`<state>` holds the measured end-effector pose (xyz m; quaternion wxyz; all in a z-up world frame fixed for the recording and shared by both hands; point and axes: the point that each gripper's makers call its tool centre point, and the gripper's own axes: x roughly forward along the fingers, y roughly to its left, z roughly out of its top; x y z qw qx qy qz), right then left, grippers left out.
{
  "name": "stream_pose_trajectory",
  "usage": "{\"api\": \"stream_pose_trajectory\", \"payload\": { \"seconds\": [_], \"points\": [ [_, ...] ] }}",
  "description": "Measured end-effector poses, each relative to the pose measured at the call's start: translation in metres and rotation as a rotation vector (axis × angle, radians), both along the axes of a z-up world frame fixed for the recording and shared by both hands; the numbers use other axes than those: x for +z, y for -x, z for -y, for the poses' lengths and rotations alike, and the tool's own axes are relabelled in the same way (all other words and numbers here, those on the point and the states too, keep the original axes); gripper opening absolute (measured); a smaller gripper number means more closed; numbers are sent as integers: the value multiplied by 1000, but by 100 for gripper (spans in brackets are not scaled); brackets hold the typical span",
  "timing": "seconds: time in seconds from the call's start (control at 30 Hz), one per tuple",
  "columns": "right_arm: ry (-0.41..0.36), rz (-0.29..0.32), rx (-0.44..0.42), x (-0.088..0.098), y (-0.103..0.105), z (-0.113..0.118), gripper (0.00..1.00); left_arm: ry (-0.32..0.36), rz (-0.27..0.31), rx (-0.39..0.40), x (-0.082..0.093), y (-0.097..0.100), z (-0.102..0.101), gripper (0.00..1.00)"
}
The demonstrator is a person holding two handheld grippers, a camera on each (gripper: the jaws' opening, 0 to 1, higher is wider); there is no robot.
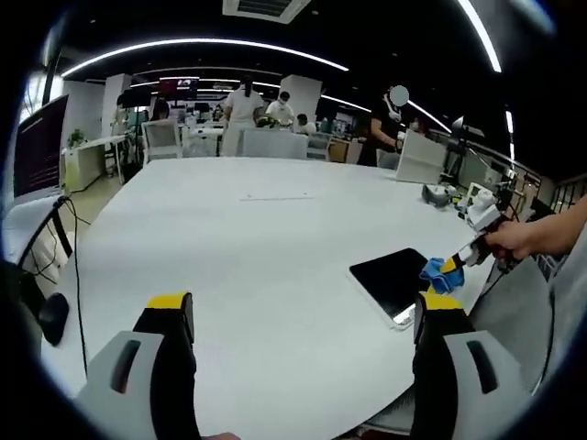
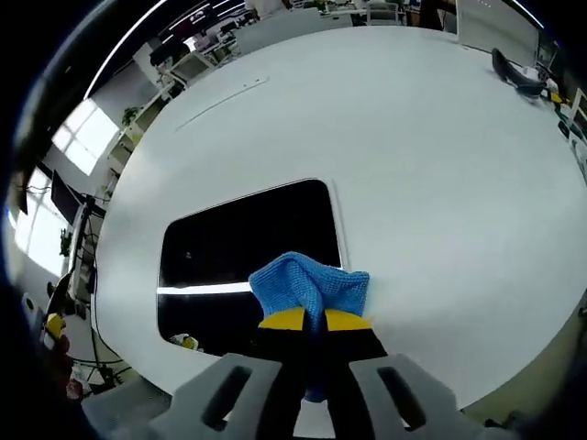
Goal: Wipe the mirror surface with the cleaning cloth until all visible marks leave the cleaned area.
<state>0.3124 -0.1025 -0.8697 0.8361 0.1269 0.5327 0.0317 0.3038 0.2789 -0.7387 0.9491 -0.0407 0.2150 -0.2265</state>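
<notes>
A dark rectangular mirror (image 2: 243, 257) lies flat on the white table (image 2: 431, 165); in the left gripper view the mirror (image 1: 393, 278) sits at the table's right edge. My right gripper (image 2: 306, 320) is shut on a blue cleaning cloth (image 2: 310, 283), which rests over the mirror's near right corner. The left gripper view shows that right gripper (image 1: 448, 272) with the cloth (image 1: 434, 274), held by a person's hand (image 1: 515, 240). My left gripper (image 1: 307, 316) hovers open over bare table, left of the mirror, with nothing between its jaws.
The white table (image 1: 238, 238) is large and round-edged. A dark object (image 2: 518, 73) lies at its far side. Small items (image 1: 440, 194) sit near the far right edge. Chairs, desks and people stand beyond the table. A monitor and cables (image 1: 41, 156) are at the left.
</notes>
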Motion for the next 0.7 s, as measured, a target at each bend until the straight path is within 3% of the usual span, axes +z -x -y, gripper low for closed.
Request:
{"api": "stream_pose_trajectory", "payload": {
  "seconds": [0.33, 0.7],
  "points": [
    [4, 13, 21, 0, 2, -18, 0, -34, -1, -31, -8, 8, 7, 99],
    [-6, 21, 62, 0, 1, -47, 0, -45, 19, -42, -4, 5, 8, 99]
  ]
}}
